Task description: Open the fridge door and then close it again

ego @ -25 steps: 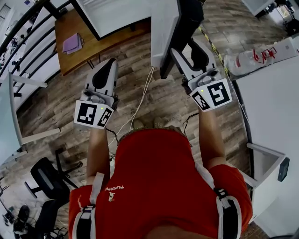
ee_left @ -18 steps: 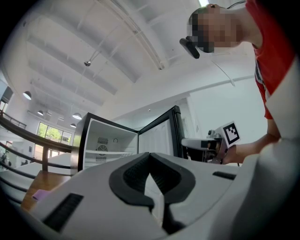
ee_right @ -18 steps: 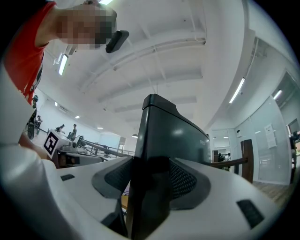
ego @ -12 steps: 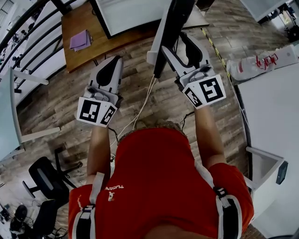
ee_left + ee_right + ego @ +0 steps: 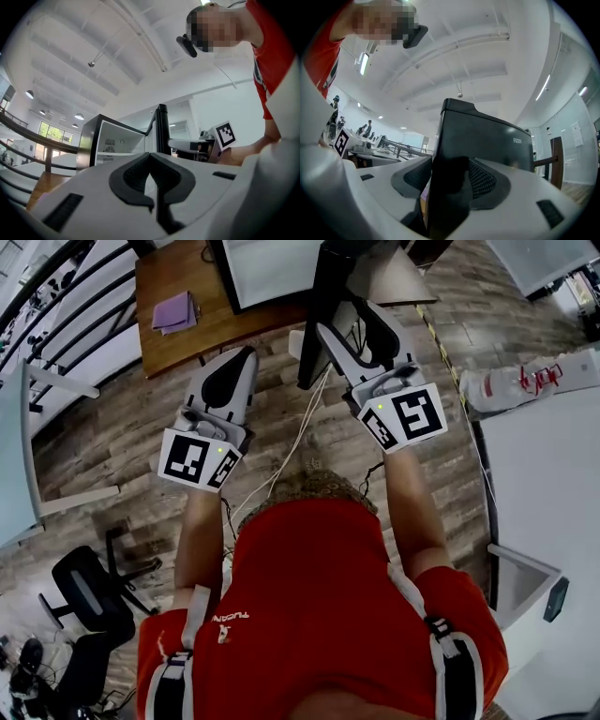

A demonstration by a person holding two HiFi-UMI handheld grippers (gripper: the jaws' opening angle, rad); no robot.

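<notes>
The person in the red shirt (image 5: 319, 606) is reaching both forearms forward over the wood-plank floor (image 5: 112, 456), side by side, with the tools pointing away from the body and tipping slightly upward.

The right claw (image 5: 450, 178) is standing wide and straddling the free edge of the tall black fridge door (image 5: 492, 140). The door slab is filling most of the space between the two pads, and a thin sliver of gap is showing on the left pad's side. The right arm is stretching farther out than the left.

The left claw (image 5: 242, 360) is staying pressed fully together with nothing in it, hanging in the air just left of the door and apart from it, aiming toward the cabinet.

The small black fridge (image 5: 112, 140) is sitting at the far side with its white interior showing and its door swinging well open toward the person. Left of it, a brown wooden table (image 5: 169, 348) is carrying a folded purple cloth (image 5: 175, 312).
</notes>
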